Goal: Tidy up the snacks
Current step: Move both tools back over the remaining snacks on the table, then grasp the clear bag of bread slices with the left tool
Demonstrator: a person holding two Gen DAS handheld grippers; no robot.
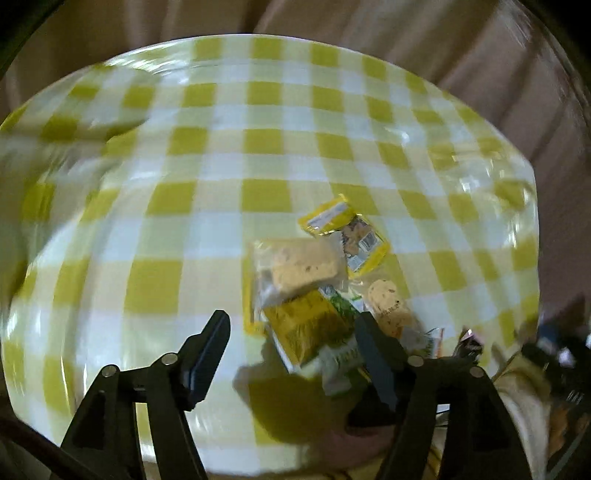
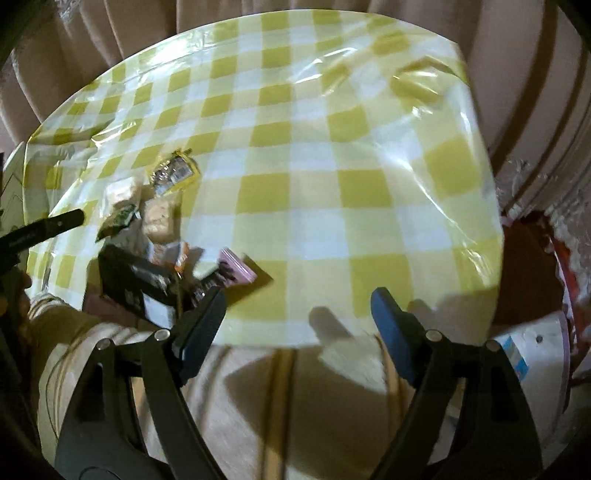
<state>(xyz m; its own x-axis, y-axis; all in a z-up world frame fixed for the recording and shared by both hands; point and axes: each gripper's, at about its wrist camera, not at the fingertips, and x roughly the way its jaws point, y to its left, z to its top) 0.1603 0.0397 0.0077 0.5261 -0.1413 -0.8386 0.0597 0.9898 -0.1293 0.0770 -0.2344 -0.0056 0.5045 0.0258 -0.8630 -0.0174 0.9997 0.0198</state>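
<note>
A pile of snack packets lies on the yellow-checked tablecloth. It holds a yellow packet, a clear-wrapped pale cake, a round cookie in clear wrap and a yellow-green packet. My left gripper hovers open just in front of the pile, and the yellow-green packet shows between its fingers without the left pad touching it. In the right wrist view the pile sits at the left, with a black box and a pink packet nearer. My right gripper is open and empty over the table's near edge.
Beige curtains hang behind the table. A white tub and something red stand past the table's right edge. Beige fabric fills the space below the near edge. The left gripper's finger pokes in from the left.
</note>
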